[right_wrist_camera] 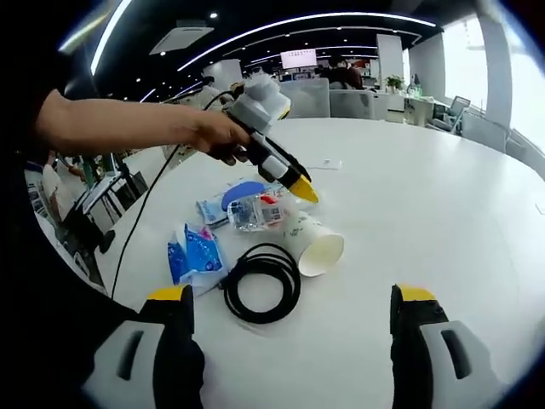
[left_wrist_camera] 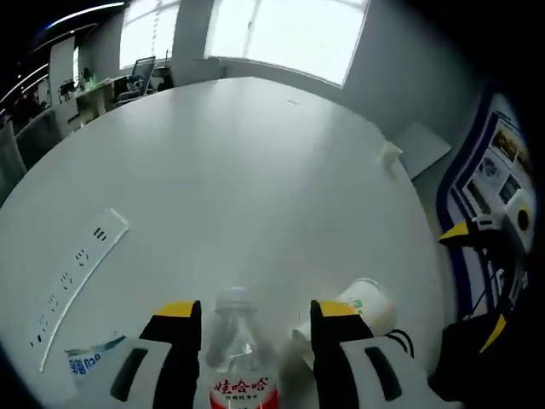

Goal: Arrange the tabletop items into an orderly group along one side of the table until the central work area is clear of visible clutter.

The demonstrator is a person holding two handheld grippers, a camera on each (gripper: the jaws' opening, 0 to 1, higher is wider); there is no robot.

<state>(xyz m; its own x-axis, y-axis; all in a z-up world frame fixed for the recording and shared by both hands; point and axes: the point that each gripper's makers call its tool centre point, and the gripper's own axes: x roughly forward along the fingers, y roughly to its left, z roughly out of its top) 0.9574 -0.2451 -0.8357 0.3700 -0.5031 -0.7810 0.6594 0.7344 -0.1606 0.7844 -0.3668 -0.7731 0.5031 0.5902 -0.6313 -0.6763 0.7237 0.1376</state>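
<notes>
A clear water bottle [left_wrist_camera: 240, 362] with a red label lies between the jaws of my left gripper [left_wrist_camera: 255, 311], which is open, with a gap at the right jaw. A white paper cup [left_wrist_camera: 364, 305] lies on its side just right of that jaw. In the right gripper view a hand holds the left gripper [right_wrist_camera: 302, 189] over the bottle [right_wrist_camera: 254, 211], with the cup [right_wrist_camera: 317, 244] beside it. A black cable coil [right_wrist_camera: 261, 282] and blue packets [right_wrist_camera: 194, 249] lie nearer. My right gripper [right_wrist_camera: 291, 298] stands wide open with nothing in it, short of the coil; it also shows as the right gripper [left_wrist_camera: 477, 279] at the table's edge.
A white round table [left_wrist_camera: 255, 170] stretches away, bare beyond the bottle. A flush power strip [left_wrist_camera: 77, 285] is set into it at the left, with a tissue packet [left_wrist_camera: 88, 360] below it. A blue item [right_wrist_camera: 244, 191] lies behind the bottle. Office desks and chairs stand past the table.
</notes>
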